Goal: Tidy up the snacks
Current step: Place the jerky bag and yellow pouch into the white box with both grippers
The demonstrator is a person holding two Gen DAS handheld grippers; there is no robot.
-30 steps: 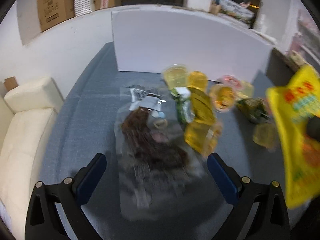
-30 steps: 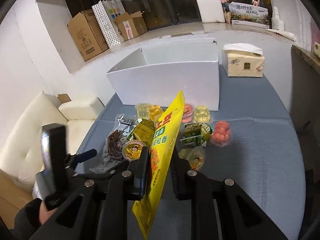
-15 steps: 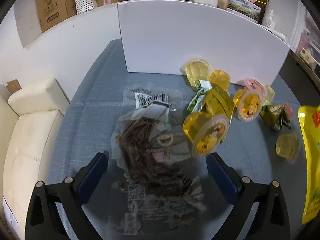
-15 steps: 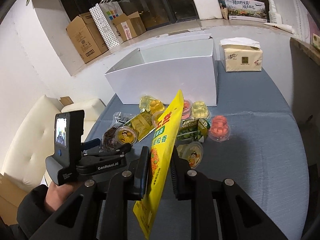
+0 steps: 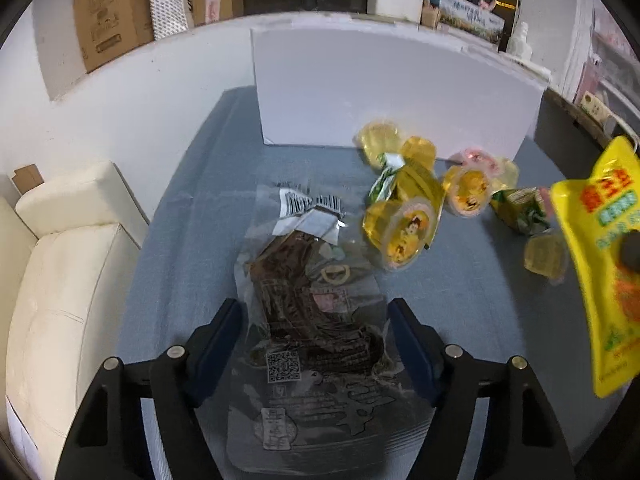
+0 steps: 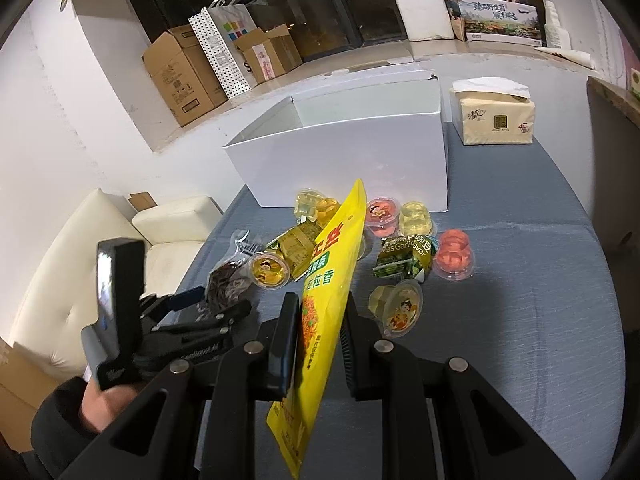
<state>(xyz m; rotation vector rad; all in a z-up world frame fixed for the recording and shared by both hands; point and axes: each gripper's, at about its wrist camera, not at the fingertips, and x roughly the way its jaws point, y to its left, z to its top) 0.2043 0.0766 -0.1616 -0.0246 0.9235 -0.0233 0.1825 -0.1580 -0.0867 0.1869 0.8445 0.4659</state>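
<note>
Since a second ago, my left gripper [image 5: 316, 344] has shifted over the clear bag of dark dried snack [image 5: 308, 320], and its jaws are closing from wide toward the bag's two sides. That bag lies flat on the blue counter [image 5: 192, 240] between the blue pads, which do not yet press it. My right gripper [image 6: 318, 340] stays clamped on the tall yellow snack pouch [image 6: 320, 312], holding it upright above the counter; in the left view it hangs at about three o'clock.

At twelve o'clock of the left view stands the open white box [image 5: 396, 88]. Between the box and the clear bag, toward one and two o'clock, lies a loose cluster: yellow jelly cups [image 5: 400, 232], a yellow-green packet [image 5: 416, 188] and a green pea packet [image 6: 404, 258]. Two red jelly cups [image 6: 454, 256] show in the right view, near the green packet. A tissue pack [image 6: 494, 120] sits just beside the box's right end. A cream sofa [image 5: 60, 280] lies at nine o'clock.
</note>
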